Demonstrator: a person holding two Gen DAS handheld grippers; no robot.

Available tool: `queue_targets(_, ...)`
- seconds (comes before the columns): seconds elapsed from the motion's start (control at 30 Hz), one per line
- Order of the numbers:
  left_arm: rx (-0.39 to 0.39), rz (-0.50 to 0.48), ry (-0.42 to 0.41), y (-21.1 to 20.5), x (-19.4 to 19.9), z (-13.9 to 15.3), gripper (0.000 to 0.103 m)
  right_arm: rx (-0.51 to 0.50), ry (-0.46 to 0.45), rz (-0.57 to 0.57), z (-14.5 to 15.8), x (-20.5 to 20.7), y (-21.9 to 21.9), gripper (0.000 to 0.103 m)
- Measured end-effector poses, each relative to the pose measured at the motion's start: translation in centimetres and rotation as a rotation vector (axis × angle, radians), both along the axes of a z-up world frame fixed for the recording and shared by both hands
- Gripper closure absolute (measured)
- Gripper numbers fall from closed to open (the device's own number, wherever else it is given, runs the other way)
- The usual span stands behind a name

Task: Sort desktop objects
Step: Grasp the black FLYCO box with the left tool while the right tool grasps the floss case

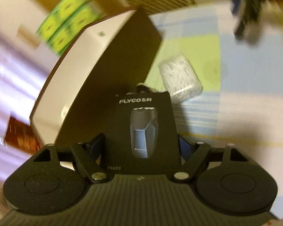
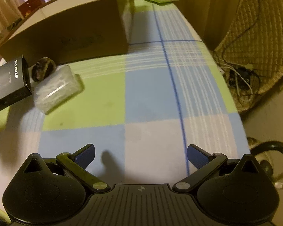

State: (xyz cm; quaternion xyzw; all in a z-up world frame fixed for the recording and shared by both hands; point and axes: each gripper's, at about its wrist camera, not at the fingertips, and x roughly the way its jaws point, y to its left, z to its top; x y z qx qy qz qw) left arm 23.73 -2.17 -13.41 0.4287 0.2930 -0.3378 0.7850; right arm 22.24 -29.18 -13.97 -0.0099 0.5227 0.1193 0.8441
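A: What colours did the tablecloth [image 2: 147, 98] carry?

B: Checks of pale blue, lime green and white, crossed by thin white stripes and one dark blue line.

A: And the shaver box [image 1: 141, 124]?

B: Black, with silver lettering and a grey-blue shaver printed on its face. Just beside it lay a clear plastic case [image 2: 56, 90], whitish inside, and a dark ring-shaped thing [image 2: 43, 68].

A: Behind the shaver box?

B: A large box [image 2: 69, 30], brown on one side and white on another. Beyond that, a green-and-yellow patterned pack [image 1: 66, 24].

A: The right claw [image 2: 140, 157]?

B: Black, with blue pads [image 2: 197, 157].
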Motion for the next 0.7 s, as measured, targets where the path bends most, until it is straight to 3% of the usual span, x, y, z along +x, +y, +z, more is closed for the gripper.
queue_targets(0.13,-0.122,0.203,0.137,2.3,0.1,1.5,0.025,0.010,-0.011,0.047,0.1,0.5,1.5,0.002)
queue_targets(0.33,-0.294,0.499,0.323,6.8,-0.8,0.2,0.026,0.018,-0.015,0.114,-0.1,1.2,3.5,0.002)
queue_targets(0.47,-0.342,0.575,0.363,7.8,-1.0,-0.5,0.027,0.021,-0.019,0.144,0.1,1.6,4.4,0.002)
queue_targets(0.57,-0.391,0.611,0.364,7.7,-0.4,-0.2,0.020,0.027,-0.023,0.162,0.1,2.0,5.0,0.002)
queue_targets(0.7,-0.366,0.633,0.367,6.4,1.1,-0.9,0.019,0.033,-0.031,0.194,0.4,2.4,6.1,0.002)
